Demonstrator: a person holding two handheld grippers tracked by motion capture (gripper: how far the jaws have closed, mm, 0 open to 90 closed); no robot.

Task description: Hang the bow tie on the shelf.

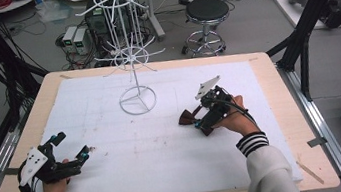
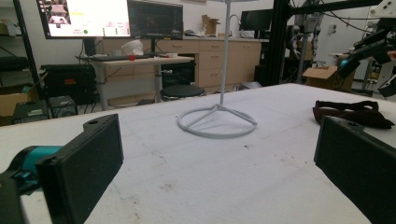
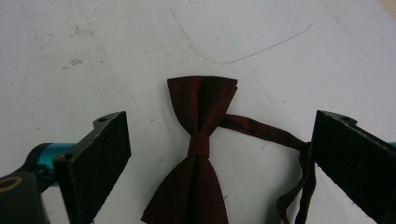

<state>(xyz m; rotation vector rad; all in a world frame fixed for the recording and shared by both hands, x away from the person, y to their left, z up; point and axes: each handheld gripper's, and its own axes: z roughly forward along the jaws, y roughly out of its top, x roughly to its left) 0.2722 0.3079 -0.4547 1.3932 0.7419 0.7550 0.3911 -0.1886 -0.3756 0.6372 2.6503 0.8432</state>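
Now, dark red bow tie (image 3: 198, 154) flat on white mat (image 3: 93, 56), between right gripper (image 3: 219, 163) (released, untouched).

Lab room around a wooden table

A white mat (image 1: 119, 174) covers the table (image 1: 288, 125). Beyond its far edge a round black stool (image 1: 206, 12) stands on grey floor (image 1: 258, 18) amid cables. Black frame posts (image 1: 315, 5) rise on both sides. Far off, 2 monitors (image 2: 107, 18) sit on a desk (image 2: 140, 63) before wooden cabinets (image 2: 224, 58).
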